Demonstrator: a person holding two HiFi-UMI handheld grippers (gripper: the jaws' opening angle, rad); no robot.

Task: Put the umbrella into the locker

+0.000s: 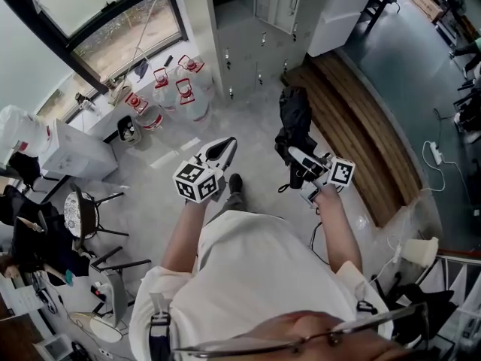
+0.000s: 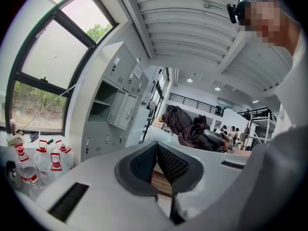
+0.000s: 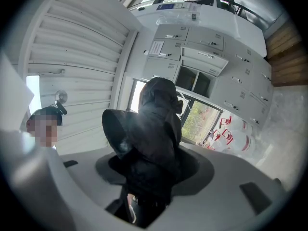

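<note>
Closest to the head cam is the person's white shirt (image 1: 255, 269), with both arms stretched out past it toward 12 o'clock.

At about 1 o'clock, the right gripper (image 1: 298, 161) has its jaws clamped on the umbrella (image 1: 295, 119). It's black and folded up, and it's carried in the air, not in the locker yet. The grip is down at the lower end and the bunched canopy sticks out ahead of the jaws. My guess is that's deliberate, so the floppy end goes in first.

At 11 o'clock, the left gripper (image 1: 228, 144) has its jaws pressed together with nothing between them. It looks like a spare hand for now, maybe for a door.

The lockers (image 1: 248, 51) are straight ahead at 12 o'clock, well apart from both grippers. The left gripper view shows an open bay (image 2: 98, 102) in them, which is probably the target.

Counts:
- grippers: two
- umbrellas: one
- open bays I can make out: one
- water jugs (image 1: 185, 92) by the window at 10 to 11 o'clock: four red handles, though there may be more jugs behind
- wooden bench (image 1: 361, 119): one, running along at 2 o'clock
</note>
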